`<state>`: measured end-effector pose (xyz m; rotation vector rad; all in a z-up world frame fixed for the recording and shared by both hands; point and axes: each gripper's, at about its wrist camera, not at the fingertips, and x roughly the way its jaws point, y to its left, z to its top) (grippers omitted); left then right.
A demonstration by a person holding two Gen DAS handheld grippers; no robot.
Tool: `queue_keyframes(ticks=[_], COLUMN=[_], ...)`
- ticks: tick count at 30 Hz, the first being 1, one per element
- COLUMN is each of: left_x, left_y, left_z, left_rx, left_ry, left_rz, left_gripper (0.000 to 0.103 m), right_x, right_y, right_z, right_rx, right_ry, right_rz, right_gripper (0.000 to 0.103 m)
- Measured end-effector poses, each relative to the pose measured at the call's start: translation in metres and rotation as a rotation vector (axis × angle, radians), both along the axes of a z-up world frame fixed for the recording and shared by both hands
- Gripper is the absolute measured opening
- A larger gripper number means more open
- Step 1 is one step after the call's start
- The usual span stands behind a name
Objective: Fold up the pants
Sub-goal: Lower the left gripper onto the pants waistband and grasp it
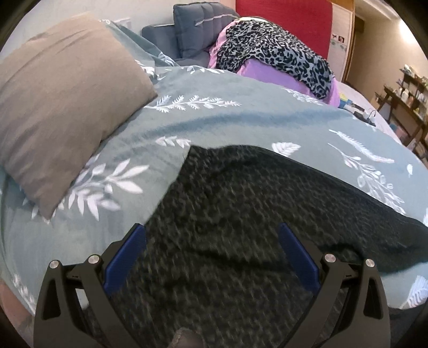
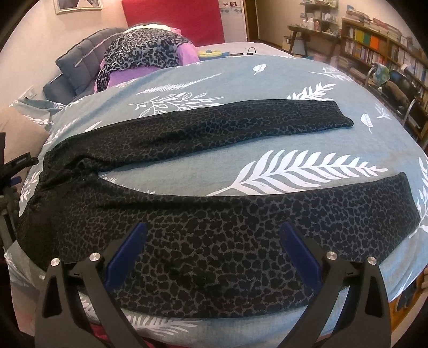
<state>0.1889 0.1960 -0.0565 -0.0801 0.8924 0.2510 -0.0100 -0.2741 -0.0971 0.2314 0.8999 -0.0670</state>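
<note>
We are judging the fold as not yet begun: the dark leopard-print knit pants (image 2: 214, 241) are lying flat, legs splayed, on the leaf-patterned teal bed cover (image 2: 267, 77), while the left tool (image 1: 212, 254) and right tool (image 2: 212, 254) are hovering with jaws apart, gripping nothing.

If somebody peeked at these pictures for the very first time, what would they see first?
Probably the dark leopard-print pants, spread flat across the blue-green leafy bedspread with both legs apart. Next, the two open grippers, right and left, each low over the fabric. Then the red headboard at the far end, and the tan pillow on the left.
</note>
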Motion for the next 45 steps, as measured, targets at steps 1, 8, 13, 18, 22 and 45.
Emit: queue_keyframes(ticks=[1,8,13,18,22,45], left_x=[0.009,0.063,0.094,0.118,0.130,0.143], left_y=[0.004,0.034,0.050,0.051,0.052,0.028], left_z=[-0.002,-0.024,-0.036,-0.048,-0.054,-0.058], left_rx=[0.005,-0.038,-0.067,-0.035,-0.023,-0.058], left_ry=[0.007,0.047,0.074,0.109,0.125,0.158], left_rz=[-0.001,-0.051,-0.055,-0.057,-0.064,-0.179], left_gripper=[0.098,0.098,0.098,0.098,0.098,0.035], right_x=[0.001,0.010,0.017,0.026,0.032,0.063], right_y=[0.000,0.008,0.013,0.014,0.015,-0.017], right_z=[-0.001,-0.010,-0.017,-0.020,-0.023,-0.029], right_rx=[-0.003,-0.003,-0.009,-0.010,-0.007,-0.018], right_ry=[0.005,0.038,0.063,0.076,0.084,0.088], right_rz=[0.002,0.024,0.032,0.026,0.026,-0.026], right_gripper=[0.100,0.100,0.100,0.100,0.100,0.100])
